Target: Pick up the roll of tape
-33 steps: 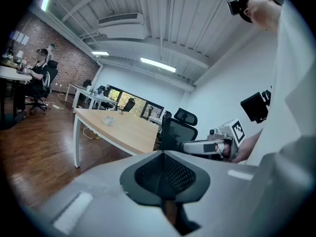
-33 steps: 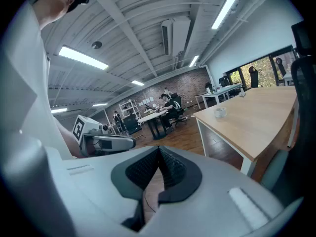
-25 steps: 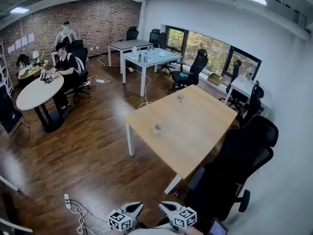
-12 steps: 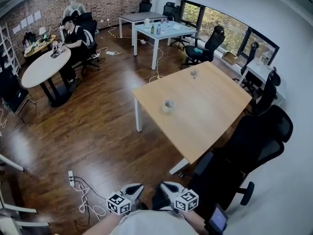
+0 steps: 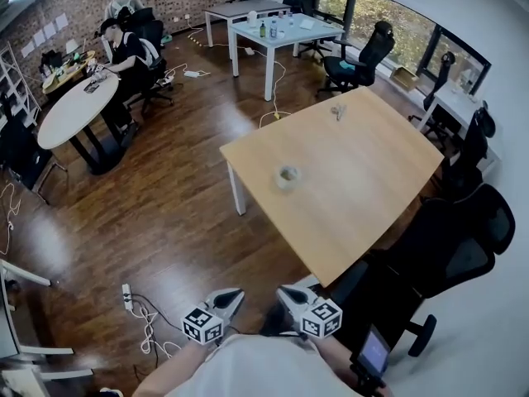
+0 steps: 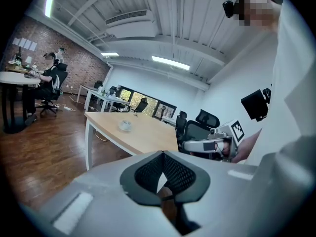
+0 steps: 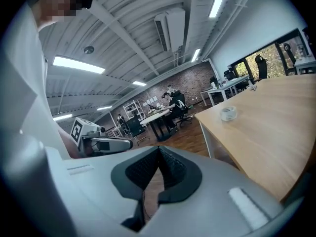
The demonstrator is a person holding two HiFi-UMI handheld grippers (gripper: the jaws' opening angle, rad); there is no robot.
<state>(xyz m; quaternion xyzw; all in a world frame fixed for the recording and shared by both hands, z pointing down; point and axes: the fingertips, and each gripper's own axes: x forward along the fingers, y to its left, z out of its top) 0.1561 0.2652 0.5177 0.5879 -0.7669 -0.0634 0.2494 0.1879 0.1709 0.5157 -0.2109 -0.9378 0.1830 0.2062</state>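
The roll of tape [image 5: 288,174] lies flat near the left edge of a light wooden table [image 5: 364,197]; it is small and pale with a hollow core. It also shows far off in the left gripper view [image 6: 126,126] and in the right gripper view [image 7: 228,113]. Both grippers are held close to my body at the bottom of the head view, well short of the table. My left gripper [image 5: 231,294] [image 6: 162,154] is shut with nothing in it. My right gripper [image 5: 283,291] [image 7: 159,149] is likewise shut and holds nothing.
Black office chairs [image 5: 442,251] stand along the table's near right side. A small object [image 5: 337,111] sits at the table's far end. A power strip with cables [image 5: 129,298] lies on the wood floor to my left. People sit at a round white table [image 5: 74,112].
The head view has advanced toward the wooden table, which now sits lower and larger in the picture. Both grippers stay shut near my body and moved along with me.
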